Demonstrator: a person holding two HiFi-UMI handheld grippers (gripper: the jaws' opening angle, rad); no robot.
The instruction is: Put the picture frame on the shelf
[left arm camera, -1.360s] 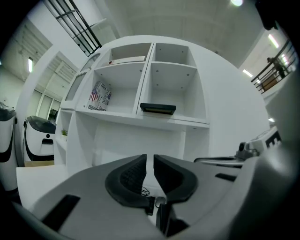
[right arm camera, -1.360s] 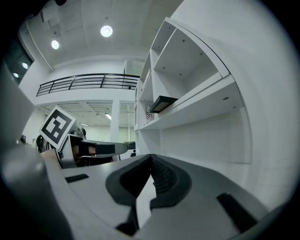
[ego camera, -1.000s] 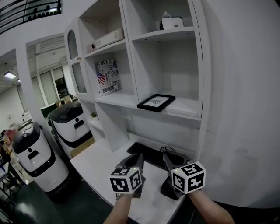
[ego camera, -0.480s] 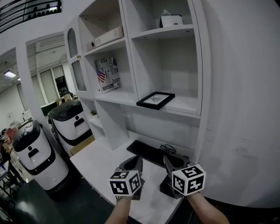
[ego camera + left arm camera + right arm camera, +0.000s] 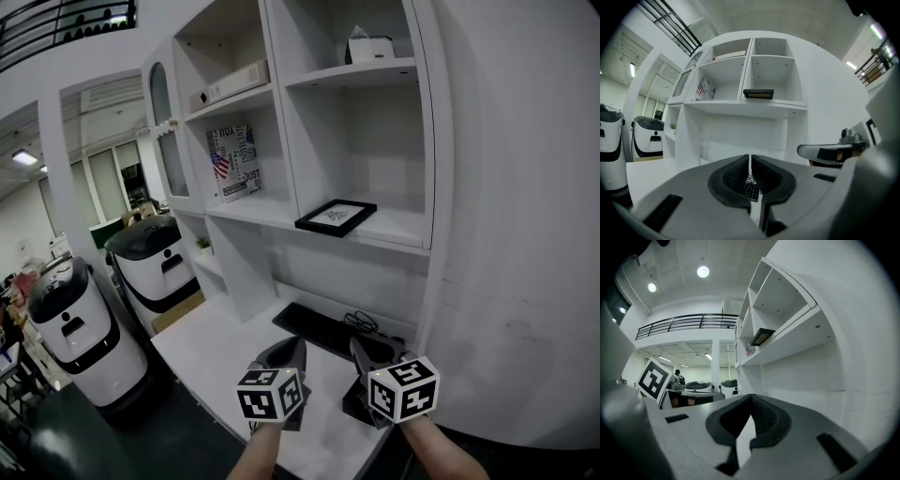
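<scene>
**Frame on shelf, corner near the edge**

Picture frame point(image 5: 335, 217) lies flat on the shelf point(image 5: 405, 231), with one corner seemingly overhanging the front. Left gripper point(image 5: 292, 351) and right gripper point(image 5: 360, 351) hang low over the desk, both closed tight and empty. Risk: a knock could drop the frame onto the keyboard point(image 5: 314, 328).

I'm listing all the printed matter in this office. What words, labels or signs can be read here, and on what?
"ROA" and "UST", as far as legible: large letters on the flag poster standing on the shelf; its other words are too small to read.
Picture frame: the print inside is too blurred to read.
Nothing else carries readable text.
</scene>
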